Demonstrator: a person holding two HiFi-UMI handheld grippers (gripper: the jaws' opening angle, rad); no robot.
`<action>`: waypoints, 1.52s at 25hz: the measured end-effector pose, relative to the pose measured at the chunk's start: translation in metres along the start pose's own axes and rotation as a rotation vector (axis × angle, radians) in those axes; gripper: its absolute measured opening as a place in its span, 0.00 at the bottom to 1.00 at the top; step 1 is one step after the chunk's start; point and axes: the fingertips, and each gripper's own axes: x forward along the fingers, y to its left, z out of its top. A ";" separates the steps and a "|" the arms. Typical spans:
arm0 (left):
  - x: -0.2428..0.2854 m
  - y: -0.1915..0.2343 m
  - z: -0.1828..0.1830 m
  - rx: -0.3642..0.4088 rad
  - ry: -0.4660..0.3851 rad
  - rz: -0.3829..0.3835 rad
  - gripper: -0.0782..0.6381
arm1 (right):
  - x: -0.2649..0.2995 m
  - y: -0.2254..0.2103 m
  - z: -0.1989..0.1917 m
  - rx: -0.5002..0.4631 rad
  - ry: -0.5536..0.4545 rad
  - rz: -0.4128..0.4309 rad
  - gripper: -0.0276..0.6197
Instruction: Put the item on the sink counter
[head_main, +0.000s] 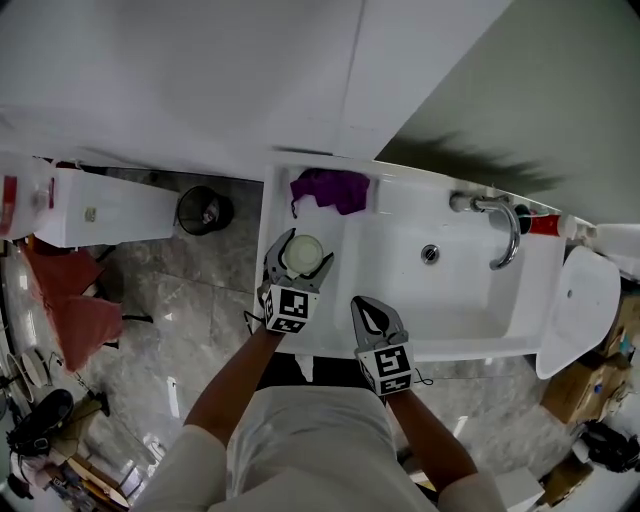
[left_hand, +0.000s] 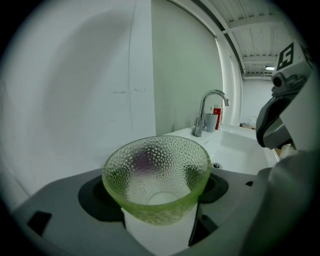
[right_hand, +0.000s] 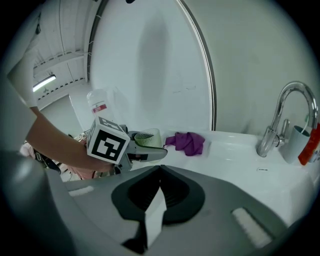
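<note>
Glass cup (left_hand: 156, 175), green and dimpled, is clamped upright between the left gripper's (head_main: 304, 250) jaws at centre frame, over the left end of the sink counter (head_main: 390, 215). White wall (head_main: 200, 80) fills the top and grey marble floor (head_main: 190, 300) the left. The basin (head_main: 440, 285) and faucet (head_main: 497, 225) are at right, with a purple cloth (head_main: 330, 188) above the cup. The right gripper (head_main: 365, 308), at lower centre, is closed on nothing.

The base of the green glass cup (left_hand: 156, 172) is hidden between the fingers (head_main: 274, 256) of the left gripper (head_main: 301, 258); contact with the desk (head_main: 283, 215) beneath is unclear.
</note>
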 end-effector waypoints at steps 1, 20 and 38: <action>0.004 0.000 -0.005 0.001 0.008 0.003 0.66 | 0.002 0.001 -0.002 0.010 0.006 0.003 0.06; 0.039 0.002 -0.044 -0.030 0.057 0.024 0.66 | 0.019 -0.004 -0.011 0.079 0.022 0.018 0.06; 0.019 -0.009 -0.051 -0.051 0.176 -0.032 0.76 | -0.005 -0.003 0.005 0.036 -0.030 0.041 0.06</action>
